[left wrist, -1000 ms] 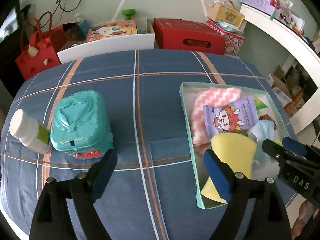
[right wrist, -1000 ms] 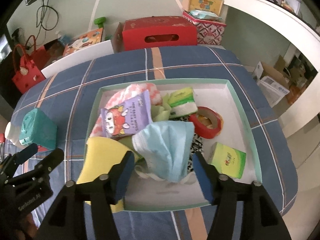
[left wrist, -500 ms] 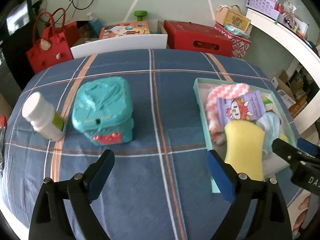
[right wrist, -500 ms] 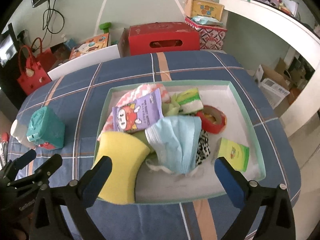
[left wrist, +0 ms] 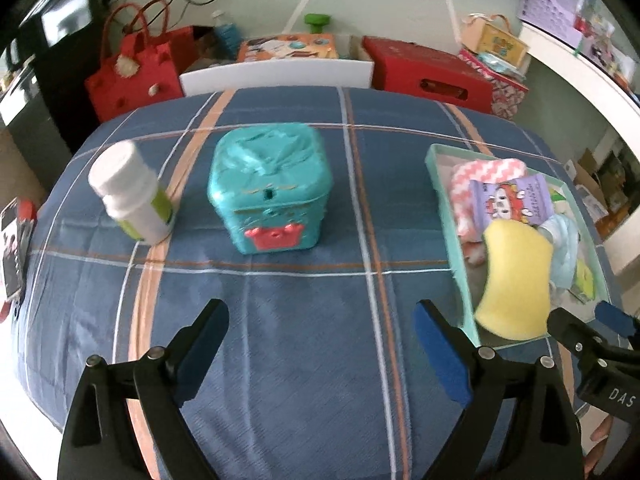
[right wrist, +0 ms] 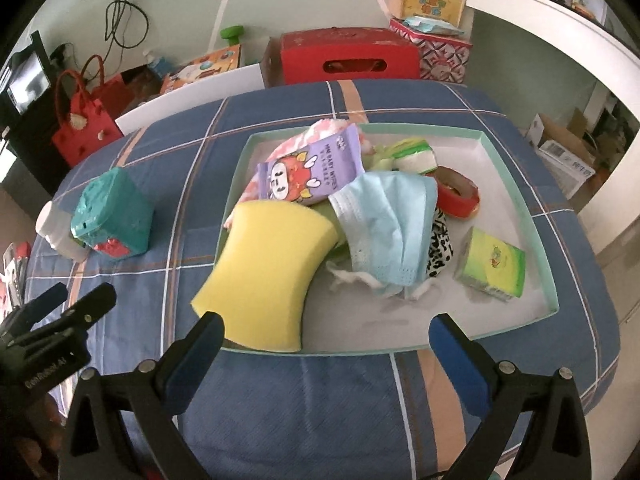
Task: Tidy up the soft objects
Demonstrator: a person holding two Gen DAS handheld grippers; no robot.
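Blue plaid tablecloth (right wrist: 280, 400) over a table in a cluttered room, red box (right wrist: 348, 56) and red tote bag (left wrist: 132, 72) along the far wall. On the cloth, a shallow teal-rimmed tray (right wrist: 532, 208) heaped with soft goods: yellow sponge (right wrist: 264, 276) leaning over the near-left rim, light blue face mask (right wrist: 388, 224) draped mid-tray, purple wipes pack (right wrist: 312, 172) and pink-and-white chevron cloth (left wrist: 488, 168) toward the back. Also inside, red tape roll (right wrist: 458, 196) and green tissue pack (right wrist: 492, 264) at right. Well apart to the left, teal toy box (left wrist: 270, 188) upright beside a tilted white bottle (left wrist: 130, 196). Right gripper (right wrist: 326, 338) hanging over the tray's near edge, jaws just spread wide, nothing between them. Left gripper (left wrist: 320, 326) above bare cloth, likewise spread and empty
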